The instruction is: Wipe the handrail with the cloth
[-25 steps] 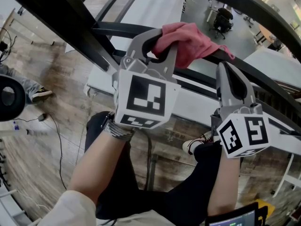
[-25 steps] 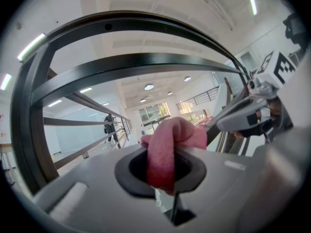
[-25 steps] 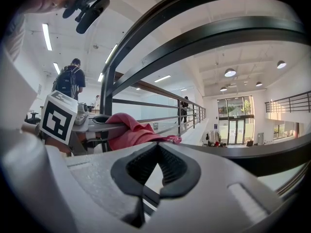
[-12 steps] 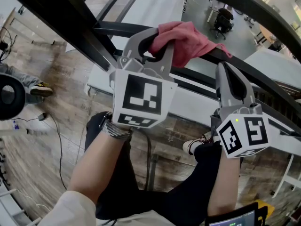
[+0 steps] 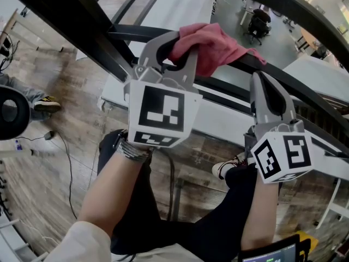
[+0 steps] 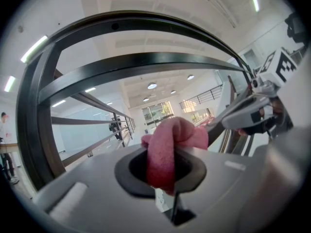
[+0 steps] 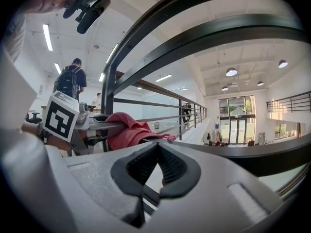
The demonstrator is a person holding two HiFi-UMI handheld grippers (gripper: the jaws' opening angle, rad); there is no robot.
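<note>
A pink cloth [image 5: 212, 43] is draped over the dark handrail [image 5: 122, 33]. My left gripper [image 5: 179, 42] is shut on the cloth's near end and holds it on the rail. In the left gripper view the cloth [image 6: 174, 136] is bunched between the jaws of the left gripper [image 6: 165, 168]. My right gripper [image 5: 263, 83] is shut with nothing in it. It rests by the same rail just right of the cloth. From the right gripper [image 7: 155, 149] the cloth [image 7: 127, 129] and the left gripper's marker cube [image 7: 60, 118] show at the left.
A thicker upper rail [image 5: 305, 10] arches above, and slanted black bars [image 5: 92, 40] run down at the left. Far below lie a wooden floor [image 5: 49, 162], white tables [image 5: 180, 7] and an office chair [image 5: 256, 22]. People [image 7: 70, 81] stand behind the railing.
My left gripper has slid a little to the left along the rail with the cloth. The right gripper has stayed put.
</note>
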